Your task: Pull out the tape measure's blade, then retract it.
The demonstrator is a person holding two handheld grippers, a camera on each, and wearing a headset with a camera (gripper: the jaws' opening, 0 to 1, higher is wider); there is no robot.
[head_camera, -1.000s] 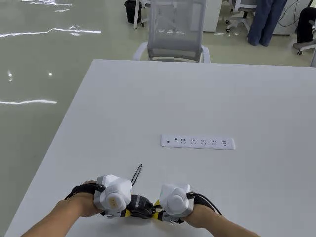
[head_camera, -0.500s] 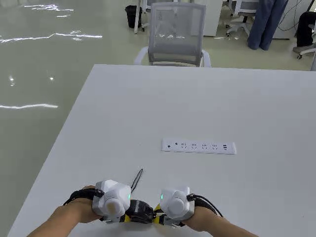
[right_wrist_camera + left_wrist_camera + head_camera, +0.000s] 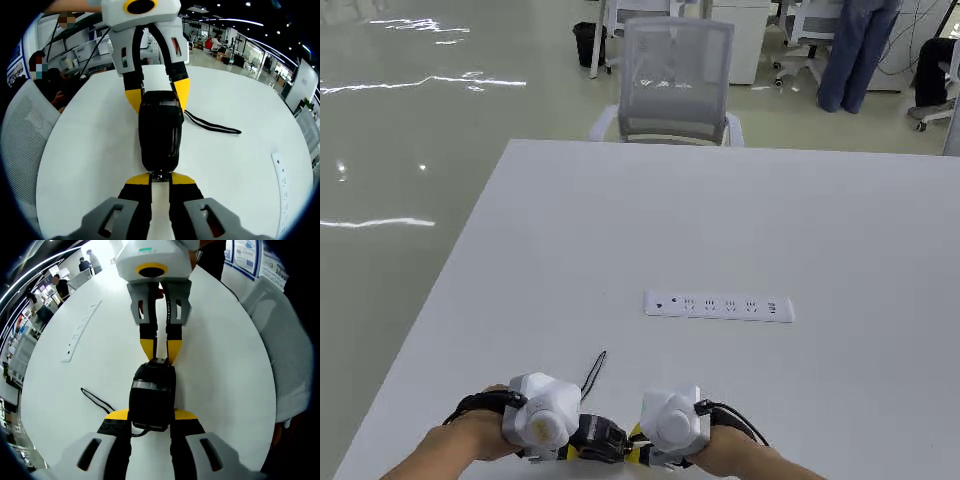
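A black tape measure (image 3: 601, 438) lies on the white table (image 3: 720, 220) near its front edge, between my two grippers. My left gripper (image 3: 151, 415) is shut on the tape measure (image 3: 152, 395), its yellow-tipped fingers clamped on the body's sides. My right gripper (image 3: 160, 178) is shut on the blade's tip at the mouth of the tape measure (image 3: 160, 130). No length of blade shows between case and tip. In the head view the left gripper (image 3: 540, 428) and right gripper (image 3: 670, 428) face each other, almost touching. The black wrist strap (image 3: 592, 372) trails off the case toward the table's middle.
A white power strip (image 3: 718, 306) lies flat in the middle of the table, beyond the grippers. A grey mesh office chair (image 3: 675, 70) stands at the far edge. The table's left edge (image 3: 430, 300) drops to a glossy floor. People stand in the far background.
The head camera has tilted, shifting the whole picture down. Both grippers stay close together on the tape measure, and the blade has not visibly come out.
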